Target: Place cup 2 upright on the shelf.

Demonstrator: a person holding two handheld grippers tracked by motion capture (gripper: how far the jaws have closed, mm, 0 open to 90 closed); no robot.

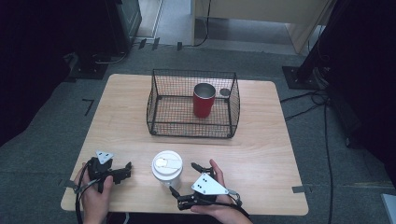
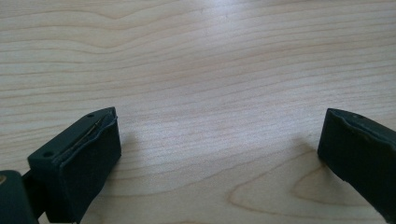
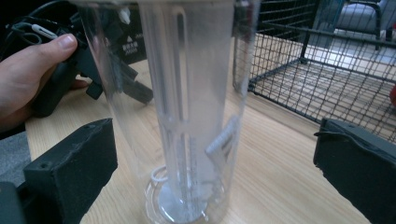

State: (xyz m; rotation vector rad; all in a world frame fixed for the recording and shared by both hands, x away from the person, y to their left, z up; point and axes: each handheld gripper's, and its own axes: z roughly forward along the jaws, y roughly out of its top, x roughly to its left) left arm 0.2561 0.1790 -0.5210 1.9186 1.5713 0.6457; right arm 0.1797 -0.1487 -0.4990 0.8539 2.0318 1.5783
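Two claws are under inspection, and we take them from left to right. We find the left claw (image 1: 127, 169) at the near left of the worktop (image 1: 261, 149), held in the person's left hand (image 1: 95, 198); its jaws stand wide apart with nothing but bare wood between them. Just to its right we note a clear plastic tumbler (image 1: 167, 175) with a white lid (image 1: 166, 164), standing upright on the worktop near the front edge. The right claw (image 1: 184, 179) comes next, gripped by the right hand (image 1: 217, 200); its jaws are spread on either side of the tumbler without touching it. Farther back, right of centre, we record a black wire basket (image 1: 161, 100) with a red cup (image 1: 203, 100) standing upright inside it.
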